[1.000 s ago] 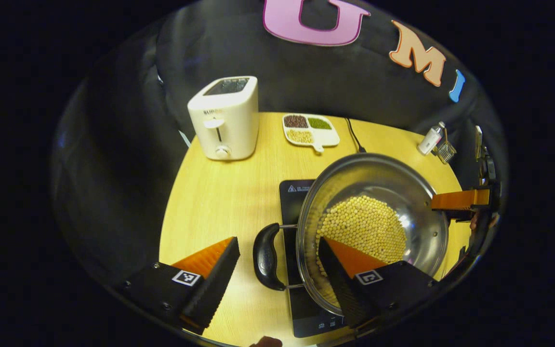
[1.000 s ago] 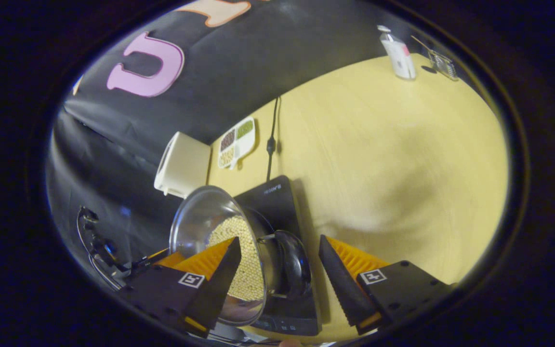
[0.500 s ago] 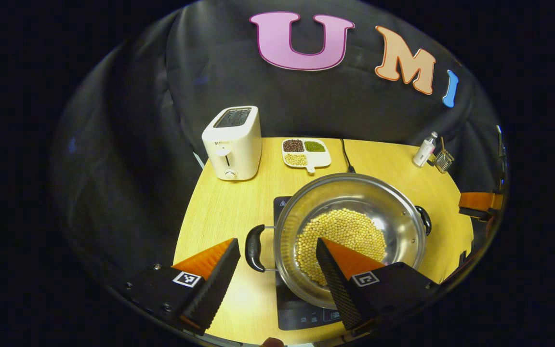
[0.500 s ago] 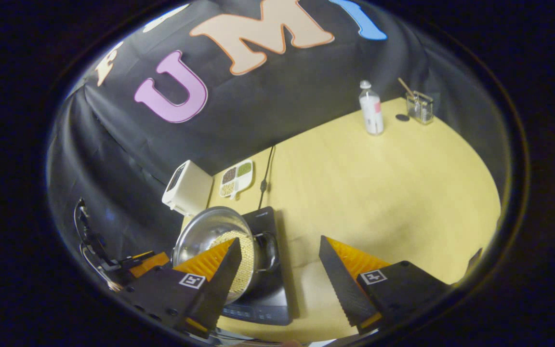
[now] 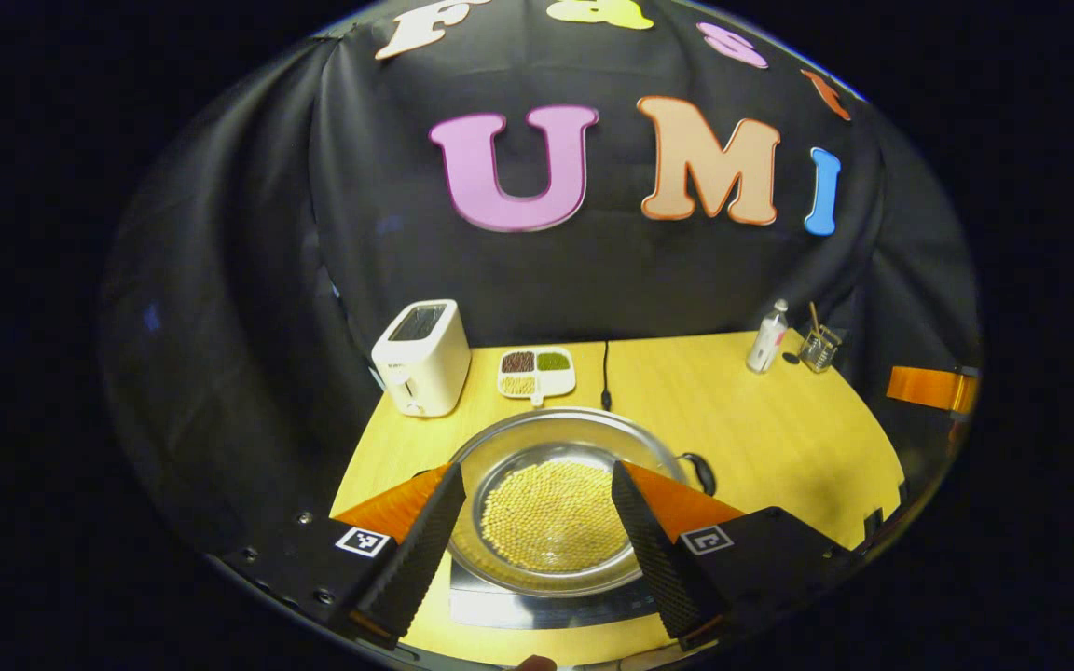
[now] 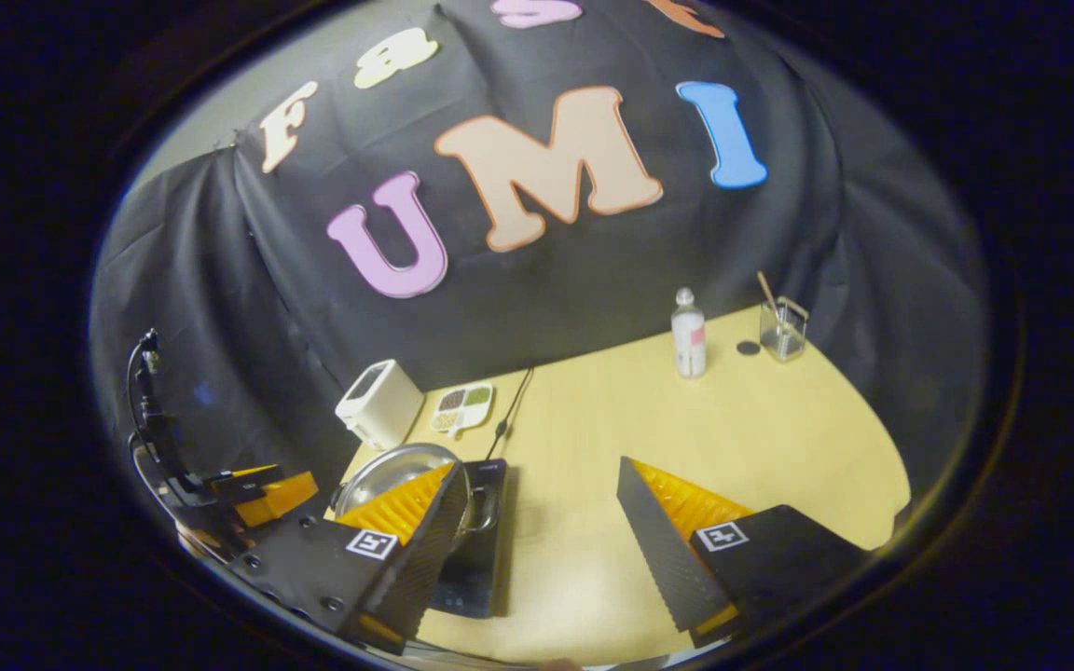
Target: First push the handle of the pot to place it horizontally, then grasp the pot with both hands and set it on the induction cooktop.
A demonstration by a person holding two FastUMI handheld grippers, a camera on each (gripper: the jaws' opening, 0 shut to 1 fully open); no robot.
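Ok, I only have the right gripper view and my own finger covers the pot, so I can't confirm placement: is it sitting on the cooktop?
Observer: Yes. In the left gripper view the pot sits on the induction cooktop, rim level.
Operator: Anything spilled?
Observer: The beans lie inside the pot; I see none on the table.
Operator: Is the left gripper holding it?
Observer: No. The left gripper is open, gripping nothing.

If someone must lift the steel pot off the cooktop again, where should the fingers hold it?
Probably by its two side handles, one gripper from each side. The pot sits level on the cooktop, wide and full of beans; its right handle sticks out sideways.
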